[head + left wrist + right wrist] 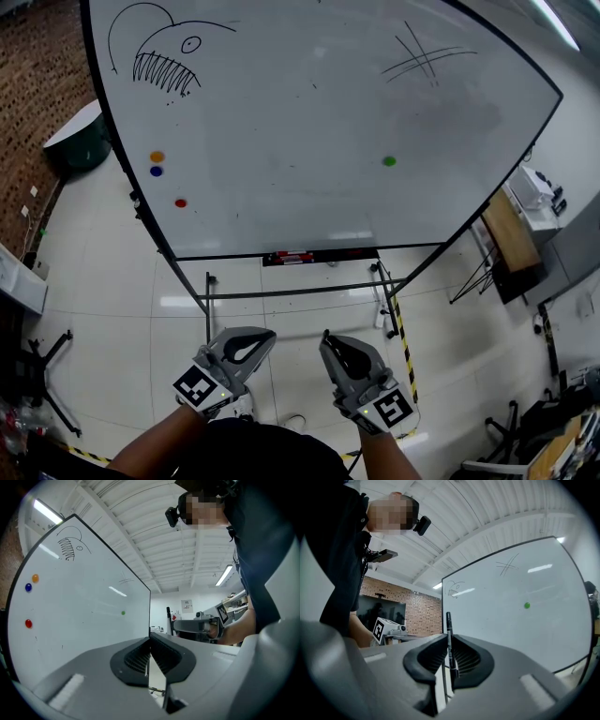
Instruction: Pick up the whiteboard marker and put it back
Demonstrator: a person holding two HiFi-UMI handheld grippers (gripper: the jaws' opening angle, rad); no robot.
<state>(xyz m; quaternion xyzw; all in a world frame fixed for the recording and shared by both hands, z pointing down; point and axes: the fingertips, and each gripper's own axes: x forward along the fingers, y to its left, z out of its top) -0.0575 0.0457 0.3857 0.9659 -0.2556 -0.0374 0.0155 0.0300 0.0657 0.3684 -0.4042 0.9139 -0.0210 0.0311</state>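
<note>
A thin black whiteboard marker (448, 625) stands upright between the pads of my right gripper (448, 641), which is shut on it. In the head view that gripper (328, 341) is held low, in front of the whiteboard (309, 122), and the marker itself is hard to make out. The board's narrow tray (356, 254) holds a red and a black marker (295, 255). My left gripper (265, 337) is beside the right one. Its jaws (150, 641) meet at the tips with nothing between them.
The board carries a fish sketch (164, 56), a cross (422, 56) and coloured magnets (157, 157) (389, 161). Its stand's legs (281, 291) and striped floor tape (405, 337) lie ahead. A wooden desk (511, 230) is at the right, a green bin (80, 136) at the left.
</note>
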